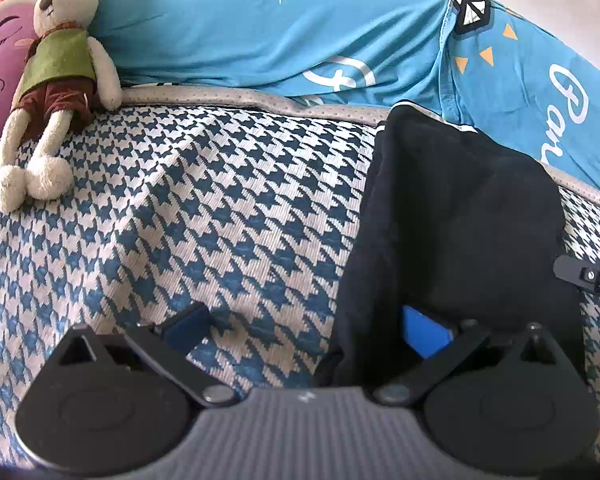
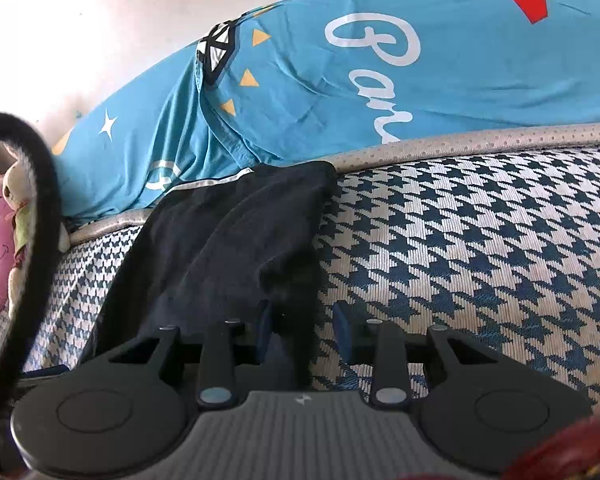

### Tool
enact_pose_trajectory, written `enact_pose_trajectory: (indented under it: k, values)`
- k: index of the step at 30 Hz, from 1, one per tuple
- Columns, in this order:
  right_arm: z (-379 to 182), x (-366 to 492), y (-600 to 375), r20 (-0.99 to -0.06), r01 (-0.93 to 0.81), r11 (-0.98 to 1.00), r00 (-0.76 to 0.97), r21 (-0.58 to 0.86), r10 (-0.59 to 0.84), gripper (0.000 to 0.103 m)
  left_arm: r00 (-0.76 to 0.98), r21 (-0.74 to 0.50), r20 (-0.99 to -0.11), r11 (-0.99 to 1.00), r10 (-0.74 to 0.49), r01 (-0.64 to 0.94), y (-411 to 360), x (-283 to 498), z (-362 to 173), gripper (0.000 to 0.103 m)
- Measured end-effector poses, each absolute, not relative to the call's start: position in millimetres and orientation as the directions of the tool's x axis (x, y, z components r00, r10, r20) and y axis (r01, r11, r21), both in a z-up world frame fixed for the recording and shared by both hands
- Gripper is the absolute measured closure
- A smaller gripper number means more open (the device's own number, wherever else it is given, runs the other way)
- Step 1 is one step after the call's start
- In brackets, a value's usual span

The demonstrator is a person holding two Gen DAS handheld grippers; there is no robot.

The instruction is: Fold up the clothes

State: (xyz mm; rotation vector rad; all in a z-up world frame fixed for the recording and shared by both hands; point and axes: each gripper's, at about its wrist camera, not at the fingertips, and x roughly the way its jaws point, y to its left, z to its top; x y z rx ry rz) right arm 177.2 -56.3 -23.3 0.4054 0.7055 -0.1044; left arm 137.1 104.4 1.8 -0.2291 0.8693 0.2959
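A dark garment (image 1: 460, 216) lies on the houndstooth bed (image 1: 204, 208), its far end against the blue pillow (image 1: 260, 36). The left tongs (image 1: 308, 332) gape wide at its left edge. The right tongs (image 2: 304, 320) stand partly open, its right edge between them, unpinched.

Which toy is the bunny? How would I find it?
Look at the checked blue-and-white bed cover, then go to its far left corner by the big blue pillow. The bunny lies there: cream, long-legged, in a green vest and brown shorts, unlike the pink cushion beside it.
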Motion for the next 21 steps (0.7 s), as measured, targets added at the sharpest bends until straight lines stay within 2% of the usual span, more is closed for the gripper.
enact_pose_trajectory:
  k: [8,16,21]
  values:
    - [-18,178,-51,-0.661,0.245,0.921,0.750,0.304,0.019,0.069,0.618,0.006,-0.753,0.942,0.225,-0.336,90,136,16,0.000]
    - [-17,182,-44,-0.654,0.198,0.929,0.754,0.313,0.060,0.068,0.604,-0.064,-0.784,0.949,0.144,-0.309,78,131,17,0.000]
    - [-19,186,-46,-0.648,0.183,0.932,0.759,0.312,0.068,0.067,0.608,-0.025,-0.782,0.968,0.136,-0.250,63,128,18,0.000]
